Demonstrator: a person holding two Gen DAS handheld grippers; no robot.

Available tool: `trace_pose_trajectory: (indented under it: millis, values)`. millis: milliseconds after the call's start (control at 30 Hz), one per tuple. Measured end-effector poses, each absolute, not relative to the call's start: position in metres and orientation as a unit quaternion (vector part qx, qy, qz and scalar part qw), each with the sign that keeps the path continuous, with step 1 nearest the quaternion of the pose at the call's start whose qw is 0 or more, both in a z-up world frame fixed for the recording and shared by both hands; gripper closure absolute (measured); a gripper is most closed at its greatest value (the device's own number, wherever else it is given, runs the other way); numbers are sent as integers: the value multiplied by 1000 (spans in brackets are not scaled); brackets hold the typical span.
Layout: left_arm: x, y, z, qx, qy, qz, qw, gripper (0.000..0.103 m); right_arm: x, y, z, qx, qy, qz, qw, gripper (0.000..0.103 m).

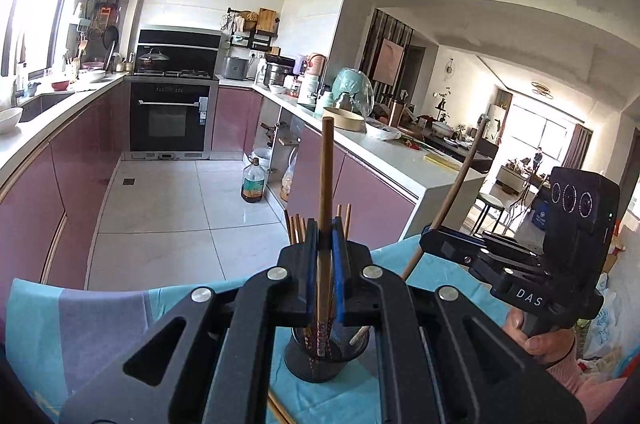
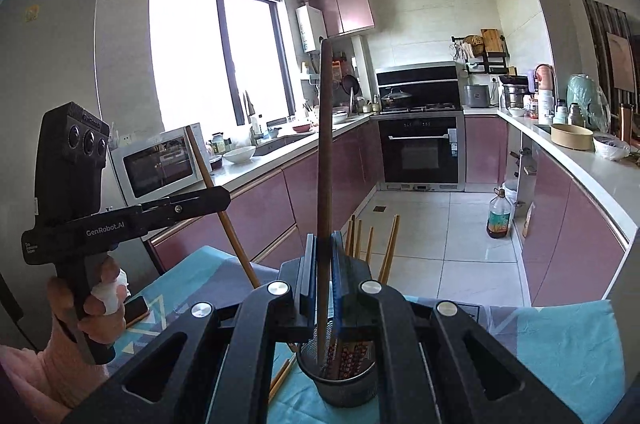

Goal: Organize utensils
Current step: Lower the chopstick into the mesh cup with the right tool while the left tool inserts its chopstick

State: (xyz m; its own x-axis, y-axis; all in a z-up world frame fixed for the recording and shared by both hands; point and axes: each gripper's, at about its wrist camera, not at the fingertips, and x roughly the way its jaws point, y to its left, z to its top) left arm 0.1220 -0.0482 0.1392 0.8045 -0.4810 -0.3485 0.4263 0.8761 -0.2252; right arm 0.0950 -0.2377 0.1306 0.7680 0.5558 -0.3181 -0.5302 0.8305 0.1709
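Note:
A black mesh holder stands on the teal cloth with several wooden chopsticks upright in it. My left gripper is shut on one brown chopstick. That chopstick stands nearly upright, and its patterned lower end reaches into the holder's mouth. My right gripper is shut on a darker chopstick just to the right, and its lower end also points into the holder. A hand grips each handle.
Loose chopsticks lie on the teal cloth beside the holder, and a phone lies at the left. Beyond the table edge are a tiled floor, pink cabinets, an oven and an oil bottle.

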Motion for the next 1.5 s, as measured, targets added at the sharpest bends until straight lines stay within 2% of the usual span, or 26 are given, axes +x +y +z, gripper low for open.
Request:
trace_pose_trajectory:
  millis: [467, 933, 1433, 1500]
  values:
    - [153, -85, 100, -30, 273, -240, 931, 96, 126, -225, 93, 17, 248, 272, 930, 97]
    - [186, -83, 71, -12, 332, -246, 910, 96, 143, -202, 67, -14, 326, 270, 906, 97]
    - [221, -83, 58, -19, 352, -220, 910, 95, 158, -196, 62, -4, 339, 261, 904, 96]
    - [223, -81, 56, -21, 351, -212, 912, 90, 161, -198, 63, 9, 337, 262, 904, 96]
